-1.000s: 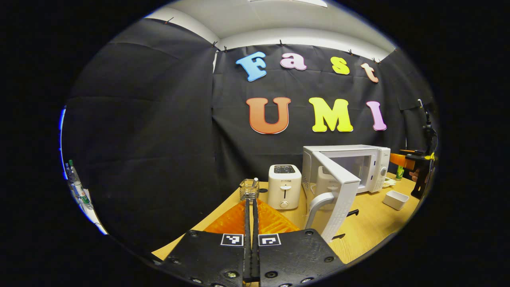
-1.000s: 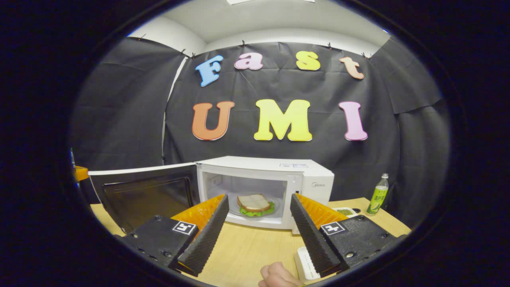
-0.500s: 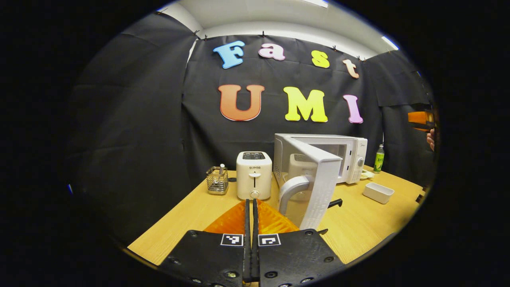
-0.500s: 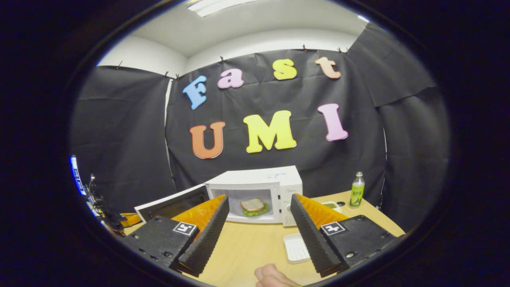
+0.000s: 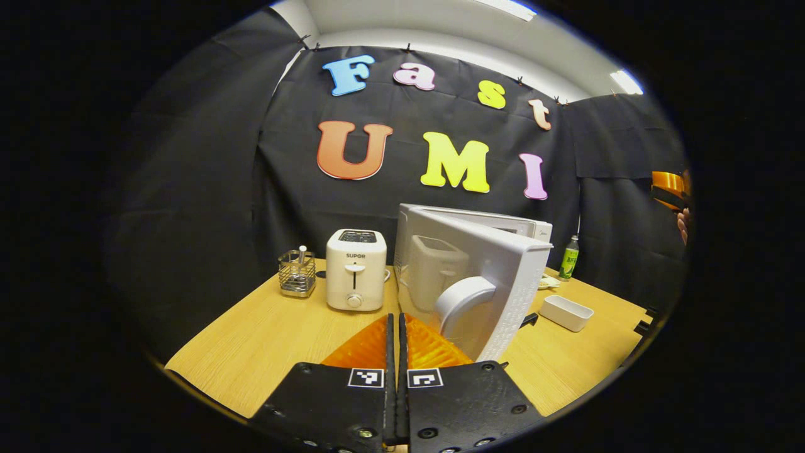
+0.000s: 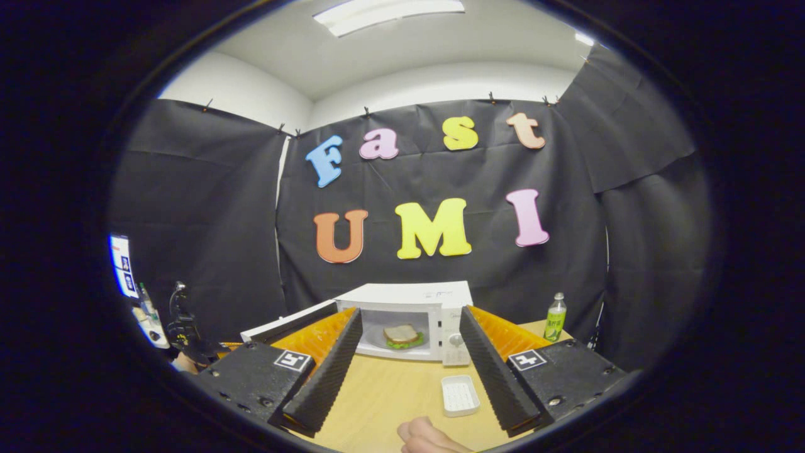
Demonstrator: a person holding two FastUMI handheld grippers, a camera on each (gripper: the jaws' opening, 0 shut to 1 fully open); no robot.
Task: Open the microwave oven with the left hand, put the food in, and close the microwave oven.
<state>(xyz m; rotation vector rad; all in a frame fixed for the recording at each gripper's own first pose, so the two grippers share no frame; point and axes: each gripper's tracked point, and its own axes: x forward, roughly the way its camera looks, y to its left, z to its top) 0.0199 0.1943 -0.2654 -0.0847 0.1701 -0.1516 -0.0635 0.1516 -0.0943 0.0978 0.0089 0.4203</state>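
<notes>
A sandwich point(image 6: 401, 336) sits inside the white microwave oven point(image 6: 412, 319) at lower centre; its half-open door point(image 5: 484, 286) stands right of the empty, pinched-together left gripper point(image 5: 396, 352), while the right gripper point(image 6: 409, 371) gapes wide.

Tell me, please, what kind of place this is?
Probably a mock kitchen set up in a recording booth: a microwave with its door open and a toaster stand on a wooden table, with black cloth hung behind as walls.
</notes>
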